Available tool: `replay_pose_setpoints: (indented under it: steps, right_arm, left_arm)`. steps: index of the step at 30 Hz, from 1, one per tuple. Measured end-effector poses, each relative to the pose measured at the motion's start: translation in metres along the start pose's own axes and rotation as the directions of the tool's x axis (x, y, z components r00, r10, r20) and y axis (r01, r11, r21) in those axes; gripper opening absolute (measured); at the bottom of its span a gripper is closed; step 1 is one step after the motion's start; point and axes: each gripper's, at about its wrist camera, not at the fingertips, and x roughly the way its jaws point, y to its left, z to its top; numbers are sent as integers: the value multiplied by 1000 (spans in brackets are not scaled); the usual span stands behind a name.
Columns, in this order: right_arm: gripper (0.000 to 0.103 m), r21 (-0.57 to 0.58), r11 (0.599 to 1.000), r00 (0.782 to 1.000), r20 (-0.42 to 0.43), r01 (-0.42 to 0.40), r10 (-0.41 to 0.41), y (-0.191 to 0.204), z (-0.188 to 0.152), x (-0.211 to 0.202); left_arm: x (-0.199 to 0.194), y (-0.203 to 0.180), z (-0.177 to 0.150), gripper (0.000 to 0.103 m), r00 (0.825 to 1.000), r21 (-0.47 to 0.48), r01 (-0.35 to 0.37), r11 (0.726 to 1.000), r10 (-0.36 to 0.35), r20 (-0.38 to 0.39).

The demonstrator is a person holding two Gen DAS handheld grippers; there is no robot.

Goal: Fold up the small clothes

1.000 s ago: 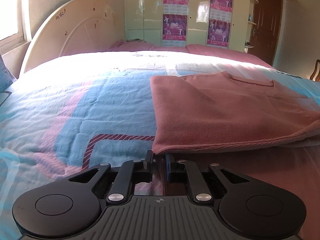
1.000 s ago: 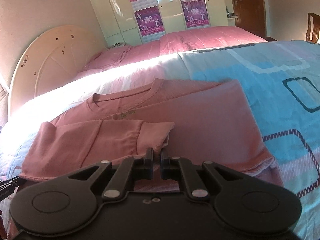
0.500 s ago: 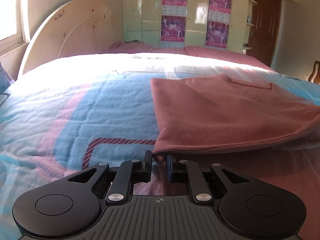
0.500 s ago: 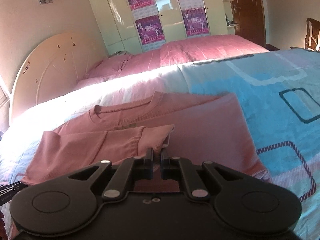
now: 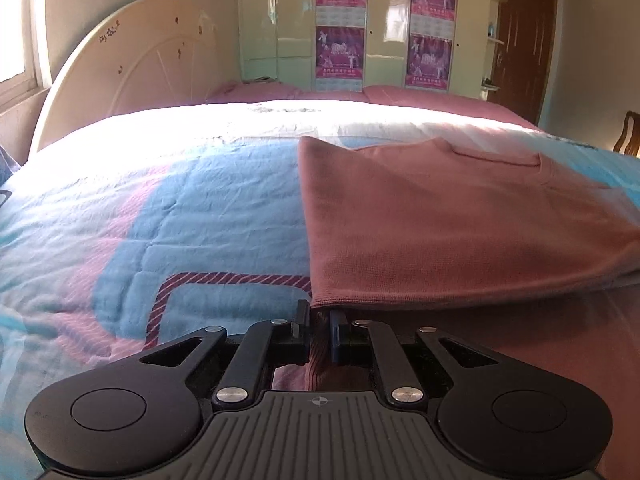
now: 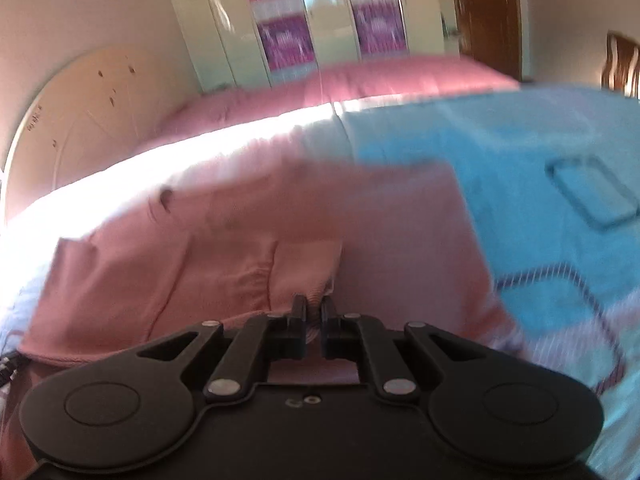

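Garment: pink knitted long-sleeved top (image 5: pixel 460 220), lying flat on the blue, pink and white patterned quilt (image 5: pixel 168 216) of the bed, neckline toward the far side.
Left gripper (image 5: pixel 320 326): black two-finger tool; jaws have just been closing and now pinch the near-left hem corner of the top.
Hem line: runs left to right between the two tools; the top's long axis runs away from both, toward the cream rounded headboard (image 5: pixel 132 52) side.
Folded sleeve (image 6: pixel 192 264): lies across the body, its cuff just beyond the right tool.
Right gripper (image 6: pixel 314 318): jaws together, clamped on pink fabric at the near edge; view blurred.
Nearer hand: neither; each holds its own corner.
Judged next move: carry the hem forward toward the neckline.
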Motion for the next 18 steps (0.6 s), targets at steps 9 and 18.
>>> replay_pose_setpoints:
  steps: [9,18]
  right_arm:
    - [7,2,1000,1000,-2,-7,7,-3,-4,2]
    - [7,-33,999,1000,0,8,-8,-5,-7,5]
  left_arm:
    - [-6,4,-4,9,1000,3,6,1000,-6,23]
    - [-4,9,-9,7,1000,-16,-6,1000,7,18]
